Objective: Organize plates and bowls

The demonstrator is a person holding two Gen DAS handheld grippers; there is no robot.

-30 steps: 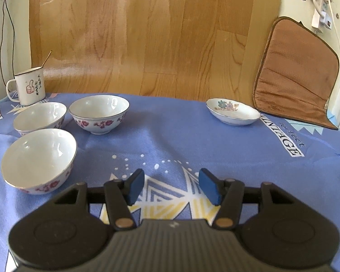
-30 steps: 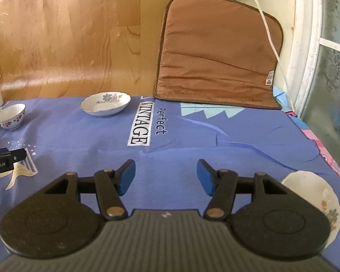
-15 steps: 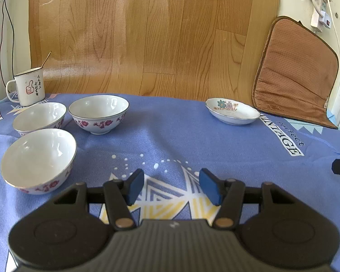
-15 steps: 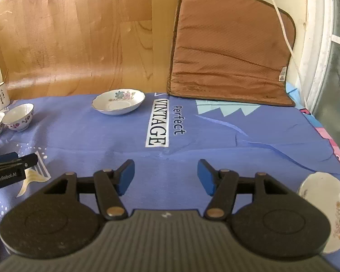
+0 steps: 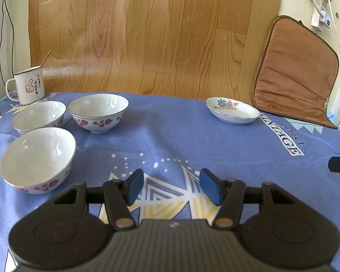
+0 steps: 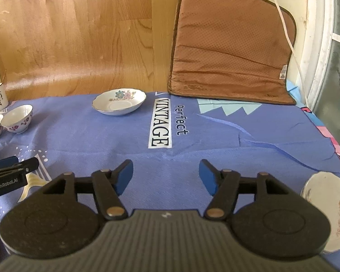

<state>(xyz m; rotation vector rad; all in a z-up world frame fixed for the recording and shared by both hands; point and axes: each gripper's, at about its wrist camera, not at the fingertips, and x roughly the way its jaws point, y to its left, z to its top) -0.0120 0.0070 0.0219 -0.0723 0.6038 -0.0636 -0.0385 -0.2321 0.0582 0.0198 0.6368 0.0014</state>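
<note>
Three white bowls with red flowers stand at the left of the blue cloth: a near one [image 5: 37, 158], one behind it [image 5: 39, 116] and a third [image 5: 98, 111] further right. A small flowered plate [image 5: 232, 112] [image 6: 119, 101] lies at the back. Another flowered plate [image 6: 326, 206] lies at the near right, partly behind my right gripper's body. My left gripper [image 5: 171, 187] hovers open over the cloth, nothing between its blue pads. My right gripper [image 6: 165, 176] is opening, its jaws empty, well short of the back plate.
A white enamel mug [image 5: 29, 87] with a stick in it stands at the back left. A brown cushion [image 6: 231, 54] leans on the wall at the back right, with a white cable beside it. The left gripper's tip [image 6: 11, 174] shows at the right wrist view's left edge.
The right gripper's jaws have spread wider, and its view has shifted so the plates sit further right. The left gripper and the bowls have stayed put.
</note>
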